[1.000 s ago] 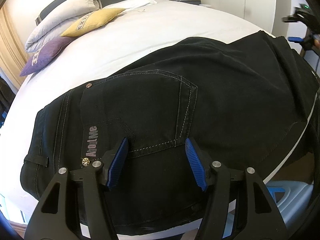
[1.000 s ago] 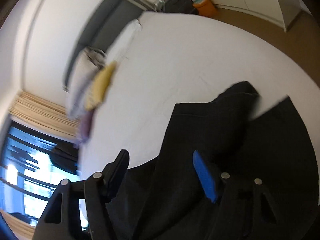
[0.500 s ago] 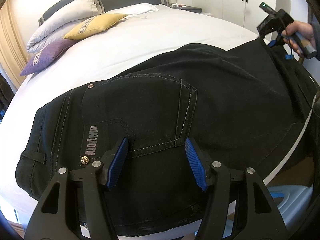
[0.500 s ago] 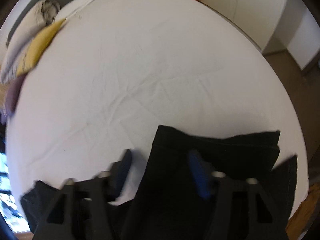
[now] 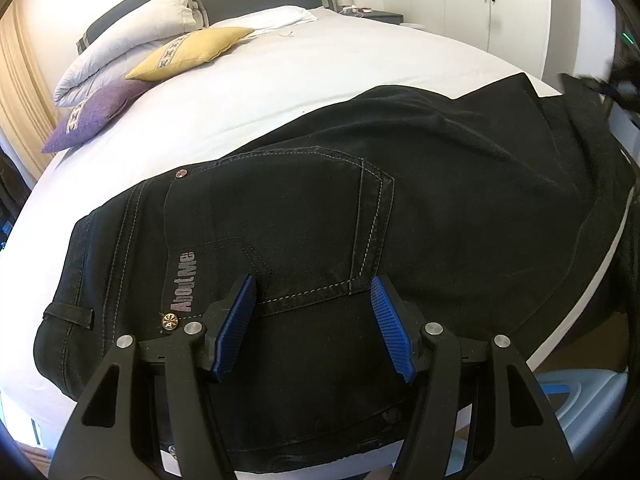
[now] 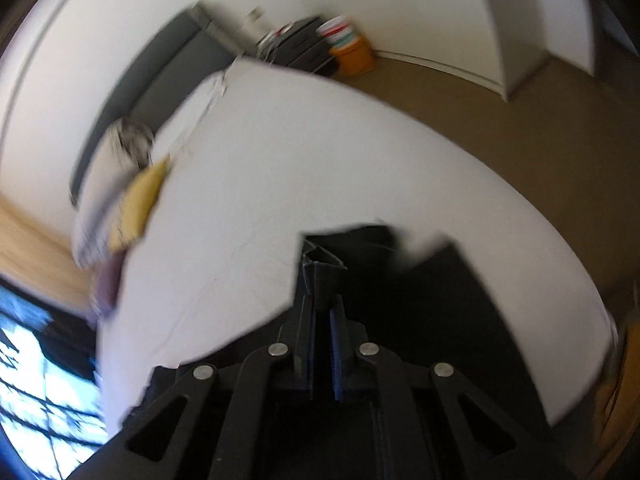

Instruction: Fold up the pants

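R gripper (image 6: 322,344): jaws have just closed, now pinched on a fold of hem cloth of the black pants (image 5: 400,208); earlier frames showed it wide over the leg end. Judgement: fold pickup secured. L gripper (image 5: 312,328) unchanged, half-open, straddling the back pocket w/o pressing. Pants lie along the bed (image 5: 320,80) near edge.

Yellow cushion (image 5: 192,53); purple cushion (image 5: 94,118); white pillow (image 5: 132,54)
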